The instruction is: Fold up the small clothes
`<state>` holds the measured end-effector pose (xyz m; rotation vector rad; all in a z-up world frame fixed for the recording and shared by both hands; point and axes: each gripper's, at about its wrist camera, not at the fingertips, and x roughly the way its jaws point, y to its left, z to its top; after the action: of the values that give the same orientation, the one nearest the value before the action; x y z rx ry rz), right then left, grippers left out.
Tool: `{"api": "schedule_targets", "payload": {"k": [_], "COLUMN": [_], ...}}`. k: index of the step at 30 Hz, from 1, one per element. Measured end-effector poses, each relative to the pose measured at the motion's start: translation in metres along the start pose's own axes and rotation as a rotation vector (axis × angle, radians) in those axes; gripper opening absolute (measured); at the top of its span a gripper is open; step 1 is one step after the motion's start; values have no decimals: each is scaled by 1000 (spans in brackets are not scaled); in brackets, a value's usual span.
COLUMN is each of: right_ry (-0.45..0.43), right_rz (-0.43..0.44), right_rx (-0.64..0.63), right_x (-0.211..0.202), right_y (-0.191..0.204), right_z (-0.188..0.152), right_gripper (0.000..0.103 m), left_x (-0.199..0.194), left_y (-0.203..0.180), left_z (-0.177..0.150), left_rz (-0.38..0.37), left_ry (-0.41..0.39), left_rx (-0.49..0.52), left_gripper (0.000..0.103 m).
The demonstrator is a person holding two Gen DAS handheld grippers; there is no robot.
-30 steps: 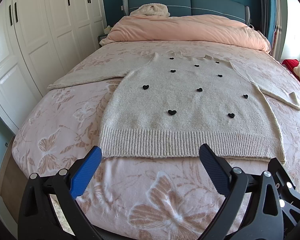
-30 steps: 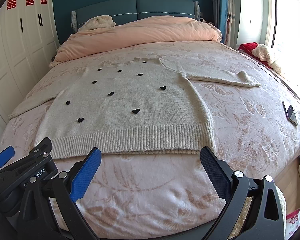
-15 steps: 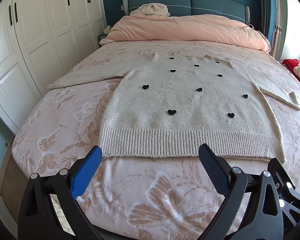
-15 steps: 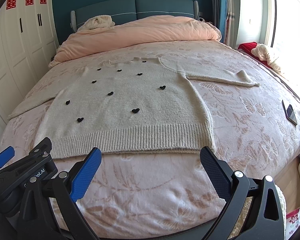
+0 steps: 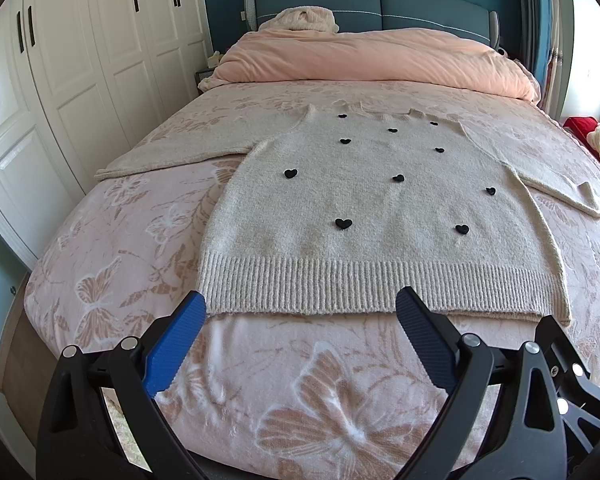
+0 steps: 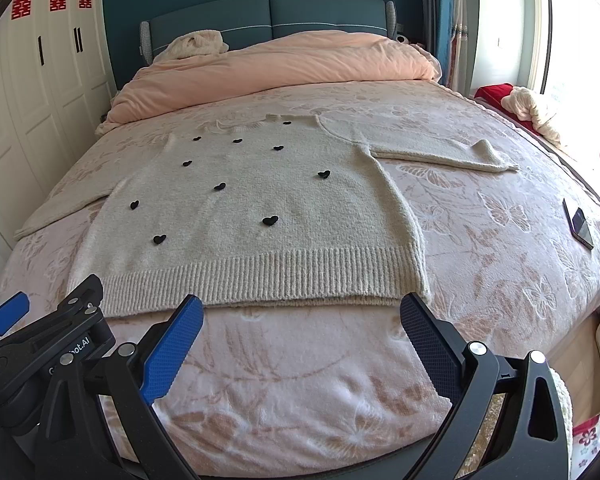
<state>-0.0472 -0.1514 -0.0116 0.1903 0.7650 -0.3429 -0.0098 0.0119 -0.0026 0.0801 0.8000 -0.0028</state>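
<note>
Cream knit, the sweater (image 5: 380, 208) lay flat and wholly unfolded on the bed (image 5: 132, 248), sleeves out to both sides, so every fold was judged still to come. Ahead of the left gripper (image 5: 300, 308), whose fingers (image 5: 176, 344) stood spread and empty, ran the ribbed hem (image 5: 372, 288). Fuzzy fabric carried small black hearts (image 5: 343, 223). Beyond the right gripper (image 6: 300, 310), likewise spread and holding nothing, the hem's right corner lay just ahead of its right finger, on the plush butterfly-patterned blanket.
</note>
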Motion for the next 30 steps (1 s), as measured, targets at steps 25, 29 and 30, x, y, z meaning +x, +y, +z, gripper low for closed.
{"api": "schedule_targets", "payload": {"k": [25,29,30], "right_ry": [95,119,120], "right_rz": [85,53,42], "right_rx": [69,238,302], "right_x": [61,114,129], "right_y": [-64,-164,-195], "right_z": [21,74,89], "right_gripper": [98,98,98], "left_x": [38,49,52], "left_y": [1,14,16], "left_z": [1,9,10], "left_rz": [-99,-120,-125], "left_ry": [123,141,151], "left_rx": [-74,-114,-120], "left_gripper": [98,98,98]}}
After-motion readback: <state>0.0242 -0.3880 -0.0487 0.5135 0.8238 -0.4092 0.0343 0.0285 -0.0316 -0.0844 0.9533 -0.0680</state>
